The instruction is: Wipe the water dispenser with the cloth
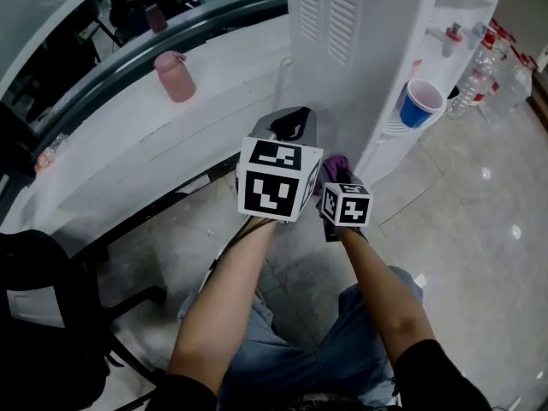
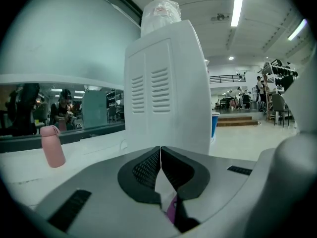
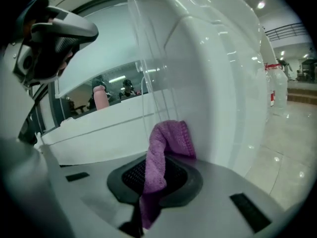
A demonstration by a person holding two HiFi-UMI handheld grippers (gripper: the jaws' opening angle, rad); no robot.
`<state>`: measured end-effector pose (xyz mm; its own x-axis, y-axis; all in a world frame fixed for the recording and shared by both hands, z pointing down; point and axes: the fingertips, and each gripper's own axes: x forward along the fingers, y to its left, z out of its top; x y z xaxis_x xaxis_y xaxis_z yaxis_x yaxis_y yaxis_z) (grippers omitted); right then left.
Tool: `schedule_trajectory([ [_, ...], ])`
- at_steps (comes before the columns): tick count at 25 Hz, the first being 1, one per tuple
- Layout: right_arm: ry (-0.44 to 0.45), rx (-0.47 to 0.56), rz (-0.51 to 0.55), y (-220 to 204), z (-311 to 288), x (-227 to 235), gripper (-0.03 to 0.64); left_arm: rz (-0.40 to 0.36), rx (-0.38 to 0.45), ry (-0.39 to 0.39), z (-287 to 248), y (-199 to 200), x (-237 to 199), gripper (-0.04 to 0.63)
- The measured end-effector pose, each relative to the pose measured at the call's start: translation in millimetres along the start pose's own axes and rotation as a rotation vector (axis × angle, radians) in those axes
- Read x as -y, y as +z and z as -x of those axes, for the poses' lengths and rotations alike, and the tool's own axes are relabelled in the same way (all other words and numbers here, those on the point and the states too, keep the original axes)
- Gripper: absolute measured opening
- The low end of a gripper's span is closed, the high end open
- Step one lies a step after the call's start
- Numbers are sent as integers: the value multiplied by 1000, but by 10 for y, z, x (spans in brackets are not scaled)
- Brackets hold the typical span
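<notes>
In the head view, the left claw (image 1: 294, 125) sits at the middle of the frame, pointing at the white water dispenser (image 1: 377, 50) that fills the upper centre and right. Just right of it, the right claw (image 1: 336, 171) carries a purple cloth (image 1: 334, 166) at its tip, against the dispenser's lower side. A blue cup (image 1: 420, 103) stands on the dispenser's front ledge, and a pink bottle (image 1: 175, 75) stands on the white bench (image 1: 128, 135) at upper left.

In the left gripper view, the left claw (image 2: 160, 152) has its jaws pressed together with nothing between them. The vented dispenser (image 2: 168, 83) rises straight ahead, and the pink bottle (image 2: 52, 146) is at mid left.

In the right gripper view, the right claw (image 3: 154, 181) is clamped on the cloth (image 3: 166, 148), whose folded top touches the dispenser's glossy wall (image 3: 218, 83). The left claw (image 3: 54, 36) shows at upper left.
</notes>
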<state>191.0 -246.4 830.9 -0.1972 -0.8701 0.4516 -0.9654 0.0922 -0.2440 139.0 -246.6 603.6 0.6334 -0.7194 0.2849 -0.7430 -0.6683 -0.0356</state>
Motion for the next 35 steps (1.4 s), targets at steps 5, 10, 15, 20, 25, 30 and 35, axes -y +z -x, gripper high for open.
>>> schedule_trajectory([
  [5, 3, -13, 2, -66, -29, -18, 43, -8, -16, 24, 41, -76, -109, 28],
  [10, 62, 54, 7, 363, -25, -304, 43, 20, -37, 31, 48, -154, -267, 28],
  [15, 146, 122, 55, 1057, -39, -794, 43, 5, -60, 86, 164, -8, -640, 28],
  [20, 208, 148, 119, 1704, 27, -1388, 43, 48, -81, 138, 383, 240, -1141, 28],
  [25, 260, 150, 185, 2411, 166, -1911, 43, 95, -99, 200, 697, 661, -1605, 28],
  [30, 298, 145, 225, 3199, 380, -2425, 43, 140, -110, 252, 1113, 1252, -1967, 28],
  [35, 313, 142, 245, 4030, 692, -2902, 43, 148, -117, 286, 1491, 2021, -2277, 28],
])
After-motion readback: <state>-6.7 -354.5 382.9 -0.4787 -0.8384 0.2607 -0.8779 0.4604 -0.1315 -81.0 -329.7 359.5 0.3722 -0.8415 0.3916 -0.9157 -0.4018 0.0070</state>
